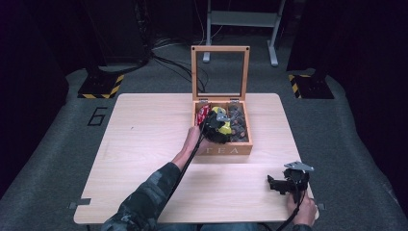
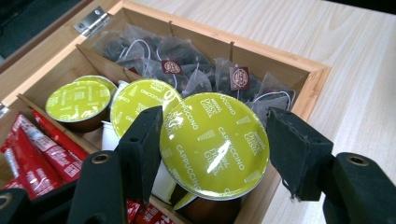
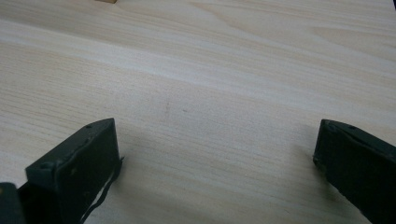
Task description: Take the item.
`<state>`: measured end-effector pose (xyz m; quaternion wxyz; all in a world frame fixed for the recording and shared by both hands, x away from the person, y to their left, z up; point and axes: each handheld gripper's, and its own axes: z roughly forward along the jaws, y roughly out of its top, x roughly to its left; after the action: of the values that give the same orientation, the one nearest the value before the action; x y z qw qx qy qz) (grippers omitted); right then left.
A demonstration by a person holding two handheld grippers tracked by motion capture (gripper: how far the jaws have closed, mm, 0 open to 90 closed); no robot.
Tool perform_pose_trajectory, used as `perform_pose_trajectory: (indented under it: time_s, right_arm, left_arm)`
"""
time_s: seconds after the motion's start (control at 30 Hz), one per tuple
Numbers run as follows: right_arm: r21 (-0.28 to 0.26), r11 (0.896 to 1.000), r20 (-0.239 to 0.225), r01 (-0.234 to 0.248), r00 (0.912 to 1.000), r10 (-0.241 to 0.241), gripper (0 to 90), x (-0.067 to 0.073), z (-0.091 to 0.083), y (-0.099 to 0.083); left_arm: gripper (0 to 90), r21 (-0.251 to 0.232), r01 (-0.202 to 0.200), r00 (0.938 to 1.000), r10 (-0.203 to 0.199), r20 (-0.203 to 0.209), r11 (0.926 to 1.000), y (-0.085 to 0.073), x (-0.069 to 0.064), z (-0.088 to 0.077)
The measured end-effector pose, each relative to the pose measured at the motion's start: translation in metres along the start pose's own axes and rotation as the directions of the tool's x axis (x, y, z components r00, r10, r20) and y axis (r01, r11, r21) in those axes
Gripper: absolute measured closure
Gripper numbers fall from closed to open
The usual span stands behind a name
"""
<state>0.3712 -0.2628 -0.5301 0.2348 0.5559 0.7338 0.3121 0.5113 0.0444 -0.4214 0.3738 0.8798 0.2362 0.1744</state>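
A cappuccino capsule [image 2: 214, 145] sits between the jaws of the left gripper [image 2: 215, 149], above the tea box [image 1: 222, 150]; one jaw touches it, one stands apart (likely so it can be placed or lifted). The right gripper [image 3: 215, 158] is rested on the table [image 3: 233, 70], jaws wide apart, holding nothing.

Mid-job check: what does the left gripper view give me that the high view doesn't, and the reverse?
Left gripper view: lid print reading CAPPUCCINO on the capsule between the left gripper jaws, and tags on the tea bags. High view: the upright lid, the TEA front, and the right gripper apart on the table. Both: the wooden box, red sachets.
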Motion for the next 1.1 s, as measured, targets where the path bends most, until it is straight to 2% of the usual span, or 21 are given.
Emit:
perform_pose_trajectory:
  time_s: [0.37,0.77,0.83,1.1]
  right_arm:
    - [0.001,1.000,0.000,0.000,1.0000,0.000,0.0,0.000,0.000,0.000]
    - [0.000,1.000,0.000,-0.002,1.0000,0.002,0.0,0.000,0.000,0.000]
    - [0.002,1.000,0.000,-0.002,1.0000,0.002,0.0,0.000,0.000,0.000]
    - [0.000,1.000,0.000,0.000,1.0000,0.000,0.0,0.000,0.000,0.000]
  left_arm:
    - [38.4,-0.024,0.023,0.9996,-0.023,-0.015,0.9995,-0.003,0.010,-0.024]
    - [38.5,-0.038,0.035,0.9974,-0.037,-0.062,0.9987,-0.011,0.027,-0.054]
    - [38.5,-0.044,0.048,0.9962,-0.051,-0.070,0.9979,-0.014,0.030,-0.058]
    - [38.5,-0.053,0.053,0.9937,-0.058,-0.096,0.9972,-0.021,0.038,-0.071]
